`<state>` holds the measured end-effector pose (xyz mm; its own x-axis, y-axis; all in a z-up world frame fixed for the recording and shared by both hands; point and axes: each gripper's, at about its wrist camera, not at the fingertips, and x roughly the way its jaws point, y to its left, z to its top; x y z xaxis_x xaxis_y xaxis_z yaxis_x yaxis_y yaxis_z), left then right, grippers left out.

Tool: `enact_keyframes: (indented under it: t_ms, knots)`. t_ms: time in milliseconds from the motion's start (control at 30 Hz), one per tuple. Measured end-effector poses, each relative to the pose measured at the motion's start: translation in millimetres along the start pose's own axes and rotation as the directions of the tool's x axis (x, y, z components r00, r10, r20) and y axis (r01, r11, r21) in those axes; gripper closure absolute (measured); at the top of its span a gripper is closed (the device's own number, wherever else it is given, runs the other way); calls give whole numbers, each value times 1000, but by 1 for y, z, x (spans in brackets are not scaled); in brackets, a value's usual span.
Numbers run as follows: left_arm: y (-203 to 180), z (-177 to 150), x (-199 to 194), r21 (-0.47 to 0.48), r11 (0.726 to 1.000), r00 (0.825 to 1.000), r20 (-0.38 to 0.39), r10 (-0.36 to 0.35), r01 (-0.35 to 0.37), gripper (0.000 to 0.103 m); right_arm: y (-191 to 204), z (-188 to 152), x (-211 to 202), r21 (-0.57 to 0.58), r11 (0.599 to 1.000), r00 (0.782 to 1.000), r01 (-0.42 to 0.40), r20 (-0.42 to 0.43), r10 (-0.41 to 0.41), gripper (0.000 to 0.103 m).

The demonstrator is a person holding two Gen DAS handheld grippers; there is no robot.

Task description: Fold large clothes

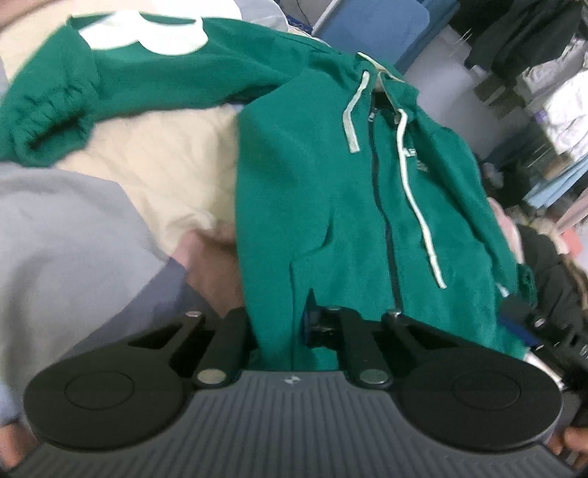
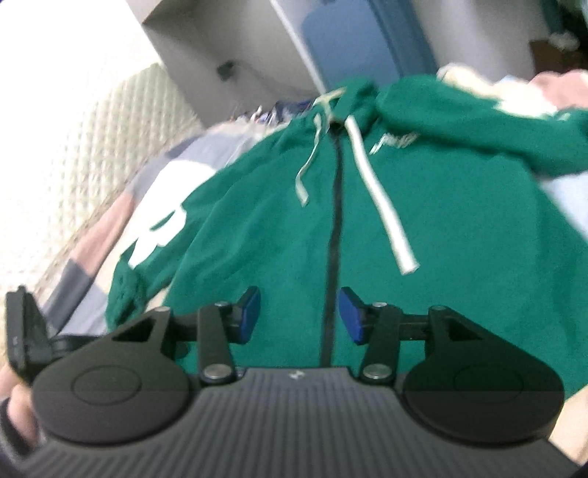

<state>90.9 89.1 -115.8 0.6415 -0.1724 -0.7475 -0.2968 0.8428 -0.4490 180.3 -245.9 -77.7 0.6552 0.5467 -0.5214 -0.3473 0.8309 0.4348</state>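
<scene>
While the left hand-held gripper (image 1: 294, 323) pinches the hem of the green fleece zip hoodie (image 1: 367, 206) on the bed, its zipper runs toward twelve o'clock, directly between the spread, empty right hand-held gripper (image 2: 299, 312) jaws.

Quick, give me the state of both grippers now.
Left gripper: shut on the green hoodie, at its bottom hem.
Right gripper: open, fingers apart above the hoodie's zip, holding nothing.

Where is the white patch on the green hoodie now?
In the left wrist view, the white patch is at the top left, on the hoodie's outstretched sleeve above the cream bedding.
</scene>
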Motion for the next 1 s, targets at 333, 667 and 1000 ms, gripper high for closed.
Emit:
enact_keyframes:
  t_ms: [333, 667, 1000]
  knots:
    - [-8, 6, 15, 16, 969, 965, -84, 247, -247, 91, -22, 26, -40, 17, 998, 995, 60, 79, -61, 52]
    - [-30, 30, -33, -24, 973, 973, 0, 229, -229, 28, -71, 73, -53, 71, 986, 984, 149, 83, -155, 52]
    - [-98, 36, -24, 161, 980, 988, 113, 101, -119, 28, -186, 115, -66, 27, 928, 914, 373, 162, -372, 46]
